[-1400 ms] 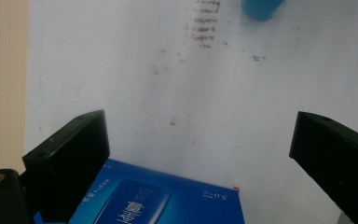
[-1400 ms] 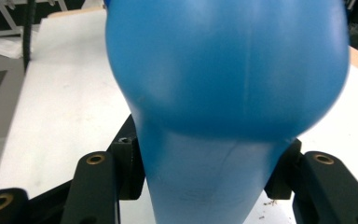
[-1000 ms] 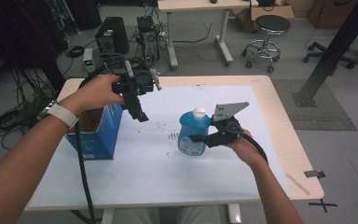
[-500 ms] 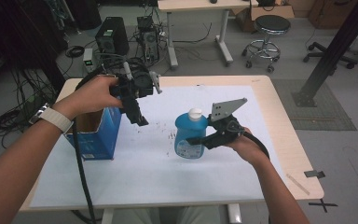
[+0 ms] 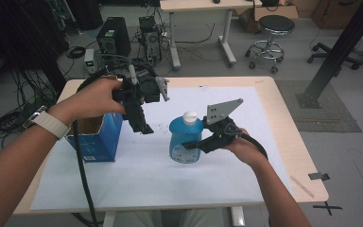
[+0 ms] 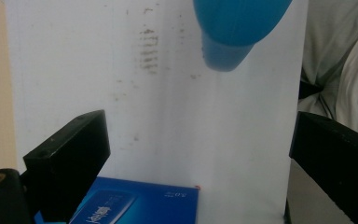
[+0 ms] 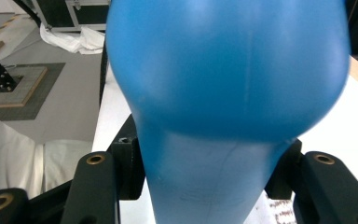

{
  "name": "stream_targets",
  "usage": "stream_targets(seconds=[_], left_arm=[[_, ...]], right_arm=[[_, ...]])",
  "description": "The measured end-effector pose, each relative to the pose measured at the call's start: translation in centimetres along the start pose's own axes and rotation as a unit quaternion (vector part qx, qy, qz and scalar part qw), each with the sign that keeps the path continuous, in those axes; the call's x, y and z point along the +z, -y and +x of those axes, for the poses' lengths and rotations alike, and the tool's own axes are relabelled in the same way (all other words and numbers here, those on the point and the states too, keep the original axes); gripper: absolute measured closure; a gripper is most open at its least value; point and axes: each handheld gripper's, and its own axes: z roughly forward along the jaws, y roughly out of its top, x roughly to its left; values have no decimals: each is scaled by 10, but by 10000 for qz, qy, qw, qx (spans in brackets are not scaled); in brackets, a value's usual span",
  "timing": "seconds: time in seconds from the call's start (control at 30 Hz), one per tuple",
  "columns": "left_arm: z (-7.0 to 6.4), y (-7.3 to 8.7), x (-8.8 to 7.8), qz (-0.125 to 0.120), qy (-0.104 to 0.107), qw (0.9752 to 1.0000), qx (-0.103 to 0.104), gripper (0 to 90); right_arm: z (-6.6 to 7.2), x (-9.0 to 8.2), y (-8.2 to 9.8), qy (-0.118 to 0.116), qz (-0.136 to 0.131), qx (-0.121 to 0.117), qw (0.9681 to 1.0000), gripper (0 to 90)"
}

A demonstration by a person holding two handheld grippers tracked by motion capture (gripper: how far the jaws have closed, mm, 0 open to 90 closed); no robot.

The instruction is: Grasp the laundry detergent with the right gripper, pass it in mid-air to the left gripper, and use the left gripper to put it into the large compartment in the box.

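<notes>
Your right hand-held gripper [image 5: 192, 142] clamps the blue bottle [image 5: 185, 141]; your left hand-held gripper [image 5: 142, 124], jaws open and empty, hovers at its 10 o'clock beside the blue box [image 5: 96, 141].

blue bottle [image 5: 185, 142]: 1 | blue box [image 5: 96, 137]: 1 | claws: 2

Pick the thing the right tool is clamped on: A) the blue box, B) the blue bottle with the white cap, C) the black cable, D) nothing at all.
B: in the high view the right tool grips the blue bottle from the side, and the right gripper view shows the bottle squeezed between both jaws; the blue box stands apart under the left tool.
</notes>
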Motion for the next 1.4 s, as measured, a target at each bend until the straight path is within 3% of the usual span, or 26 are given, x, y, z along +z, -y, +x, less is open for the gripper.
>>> stream_targets(seconds=[0.53,0.9,1.4], left_arm=[[-10,1,-5,-31,269,9996,62,58],[-10,3,-11,-259,514,9983,16,57],[-10,-3,-5,-141,500,9986,64,58]], right_arm=[[4,23,-24,-238,191,-362,9989,449],[4,37,-35,-359,136,-464,9982,449],[3,50,-41,-416,152,-485,9978,449]])
